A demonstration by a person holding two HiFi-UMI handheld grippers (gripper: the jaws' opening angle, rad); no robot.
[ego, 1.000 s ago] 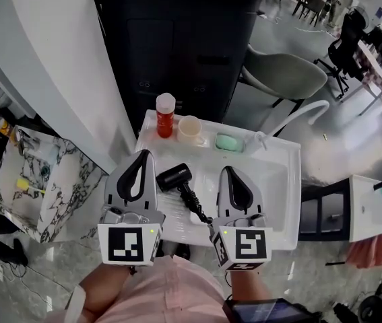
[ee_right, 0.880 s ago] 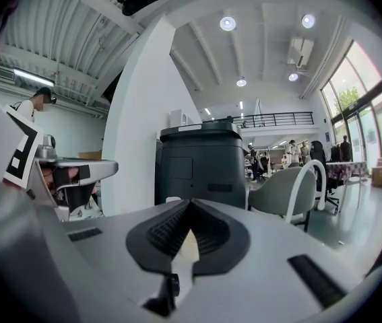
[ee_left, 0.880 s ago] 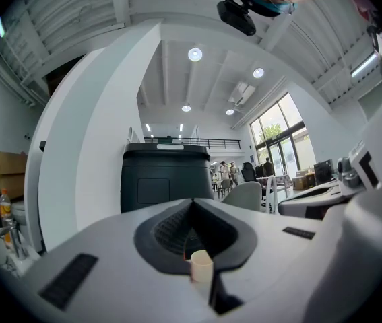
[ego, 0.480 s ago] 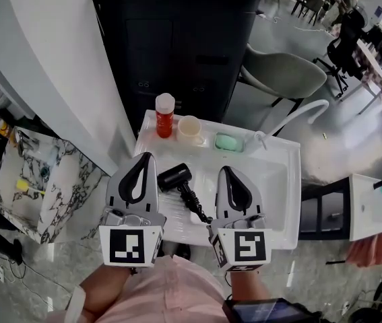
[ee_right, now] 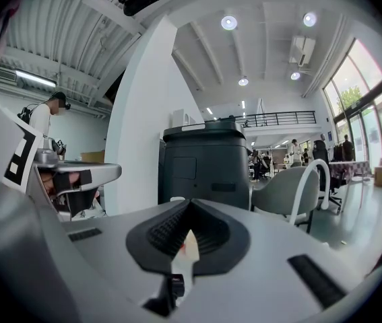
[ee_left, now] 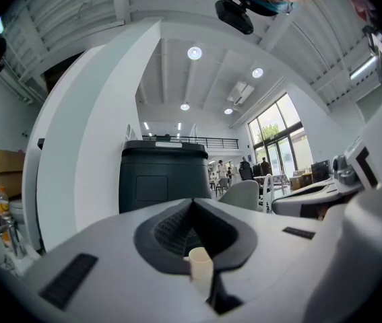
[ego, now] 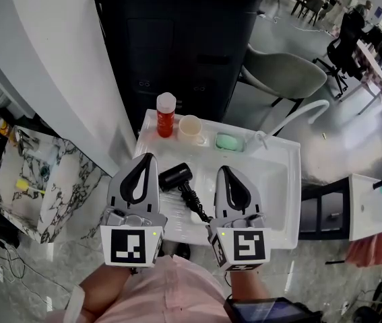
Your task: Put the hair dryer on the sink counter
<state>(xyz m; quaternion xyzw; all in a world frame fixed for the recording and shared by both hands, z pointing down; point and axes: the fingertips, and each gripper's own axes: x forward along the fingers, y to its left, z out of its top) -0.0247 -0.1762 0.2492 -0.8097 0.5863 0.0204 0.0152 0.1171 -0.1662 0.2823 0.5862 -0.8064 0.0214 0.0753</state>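
Hair dryer (ego: 175, 176) nr counter (ego: 281, 155) left edge, btw left claw (ego: 148, 157) & right claw (ego: 223, 170), both clenched, empty. Prob light, stiff, slick; grab handle (ego: 185, 190)

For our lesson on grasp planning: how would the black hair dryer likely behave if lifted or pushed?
Lying on its side, the black plastic hair dryer probably slides rather than rolls. Its black cord looks floppy and would likely trail or drag.
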